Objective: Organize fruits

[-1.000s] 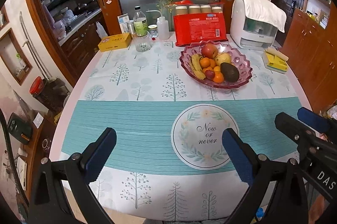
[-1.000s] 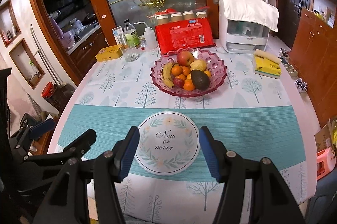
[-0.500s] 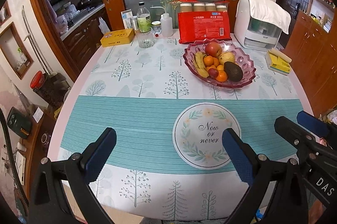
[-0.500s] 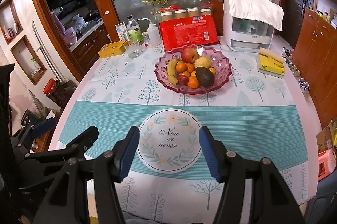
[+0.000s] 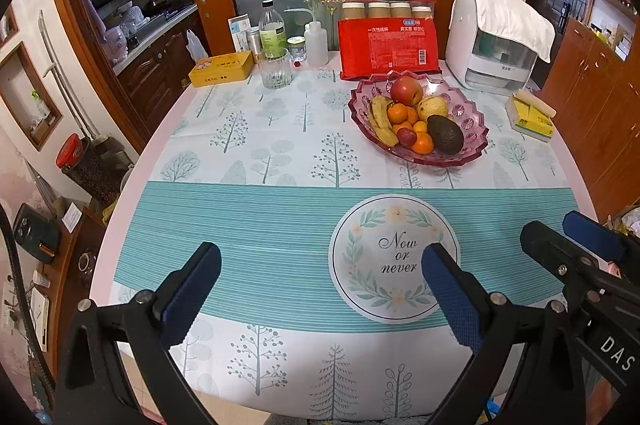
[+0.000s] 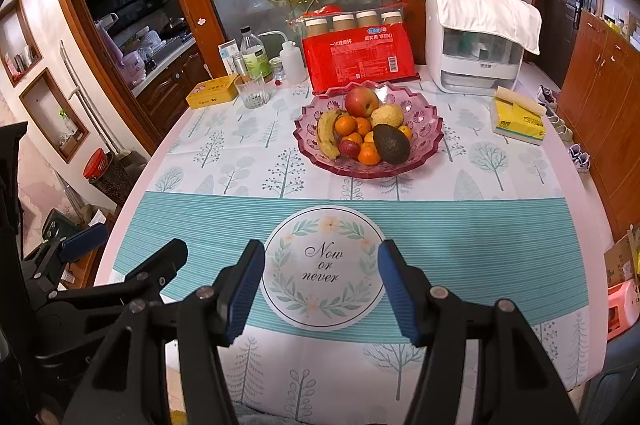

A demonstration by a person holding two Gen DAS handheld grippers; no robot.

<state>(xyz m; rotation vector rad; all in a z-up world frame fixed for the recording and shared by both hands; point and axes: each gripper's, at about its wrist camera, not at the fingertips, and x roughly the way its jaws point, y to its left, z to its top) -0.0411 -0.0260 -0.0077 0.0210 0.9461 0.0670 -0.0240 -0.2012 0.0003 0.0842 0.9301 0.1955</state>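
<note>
A pink glass bowl [image 5: 476,129] [image 6: 428,141] stands on the far right half of the round table. It holds a red apple [image 5: 406,91], a banana [image 5: 380,121], a dark avocado [image 5: 445,134], a pale pear [image 5: 432,107] and several small oranges [image 5: 400,115]. My left gripper [image 5: 320,257] hangs open over the teal stripe of the cloth at the near edge, with nothing between its blue pads. To its right, my right gripper [image 6: 320,253] is open too, framing the round "Now or never" print [image 6: 324,265]. Both are well short of the bowl.
Along the back stand a red pack of paper cups [image 5: 386,43], a white appliance under a cloth [image 5: 496,45], a glass [image 5: 274,71], bottles [image 5: 272,29] and a yellow tin [image 5: 222,69]. A yellow tissue pack [image 5: 530,115] lies right of the bowl. The table's rim curves close below the grippers.
</note>
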